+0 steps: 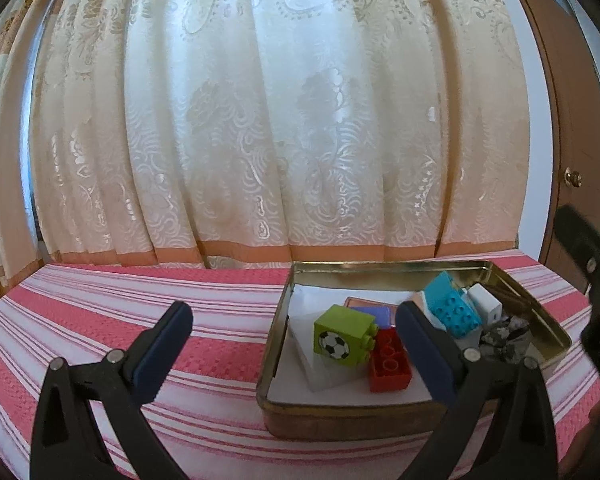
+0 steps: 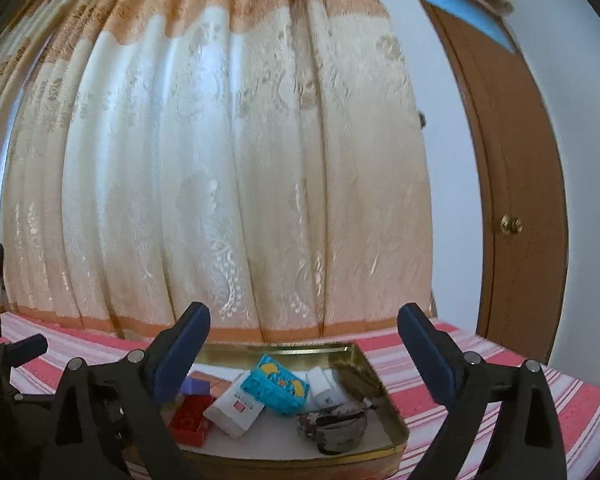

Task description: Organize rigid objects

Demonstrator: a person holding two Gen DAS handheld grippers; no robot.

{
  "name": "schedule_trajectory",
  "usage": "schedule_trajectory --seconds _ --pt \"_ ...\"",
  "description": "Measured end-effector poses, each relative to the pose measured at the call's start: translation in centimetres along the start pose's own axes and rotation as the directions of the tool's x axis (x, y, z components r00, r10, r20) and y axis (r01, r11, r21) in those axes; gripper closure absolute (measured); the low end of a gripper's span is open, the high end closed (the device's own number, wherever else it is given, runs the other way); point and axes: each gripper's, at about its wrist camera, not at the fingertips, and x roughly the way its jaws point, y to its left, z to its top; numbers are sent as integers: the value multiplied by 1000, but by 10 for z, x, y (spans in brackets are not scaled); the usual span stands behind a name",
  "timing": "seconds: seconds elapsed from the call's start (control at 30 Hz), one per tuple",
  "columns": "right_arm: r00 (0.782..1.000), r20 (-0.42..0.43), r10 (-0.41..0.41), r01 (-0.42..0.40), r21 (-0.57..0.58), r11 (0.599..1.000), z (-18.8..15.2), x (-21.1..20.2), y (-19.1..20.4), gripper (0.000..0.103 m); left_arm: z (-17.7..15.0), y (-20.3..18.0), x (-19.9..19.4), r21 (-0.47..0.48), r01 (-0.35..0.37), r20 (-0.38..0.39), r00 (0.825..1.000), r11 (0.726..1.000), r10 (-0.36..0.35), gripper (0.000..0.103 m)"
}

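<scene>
While seen from the left wrist, left gripper (image 1: 294,330) with jaws spread wide and nothing between them, low over a red and white striped cloth (image 1: 100,320). Right finger (image 1: 420,344) of it in front of a shallow gold tin (image 1: 380,270) standing on the cloth, toward the right. Inside the tin, on a white lining: green brick (image 1: 340,340) with a football picture, tilted; red brick (image 1: 388,364) just beside it, touching; blue brick (image 1: 454,312) further back, leaning on a white block (image 1: 486,306); dark crumpled thing (image 1: 504,334) in the right corner. Purple piece (image 1: 376,314) behind the green brick, half hidden. Part of the right gripper (image 1: 592,264) at the right edge, blurred. Cream curtain (image 1: 260,120) behind, brown door (image 1: 560,120) to the right.

Seen from the right wrist, right gripper (image 2: 304,344) also with jaws standing wide apart, holding nothing, above the near side of the same tin (image 2: 364,354). Between the fingers, lower down: blue brick (image 2: 278,384) resting on a white box (image 2: 236,410), red brick (image 2: 190,420) to the left, white block (image 2: 322,386) to the right, dark crumpled thing (image 2: 332,426) near the front rim. Green brick not visible here, maybe hidden by the left finger (image 2: 180,352). Picture somewhat blurred.
</scene>
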Motion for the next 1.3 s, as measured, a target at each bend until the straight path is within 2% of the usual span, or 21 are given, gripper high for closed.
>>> schedule_trajectory --seconds 0.07,0.17,0.63,1.3 --pt "1000 13 -6 6 3 1000 1 -5 -1 6 -1 1 -3 0 0 2 1000 1000 0 0" --pt "1000 -15 -28 27 -7 1000 0 -5 1 6 -2 2 -5 6 4 -6 1000 1000 -4 0" --pt "999 -44 5 -5 2 1000 -2 -11 4 3 -3 4 -13 6 14 11 1000 1000 -14 0" --pt "999 -36 -28 28 -1 1000 -1 -13 4 2 -3 -1 -12 29 18 6 1000 999 -18 0"
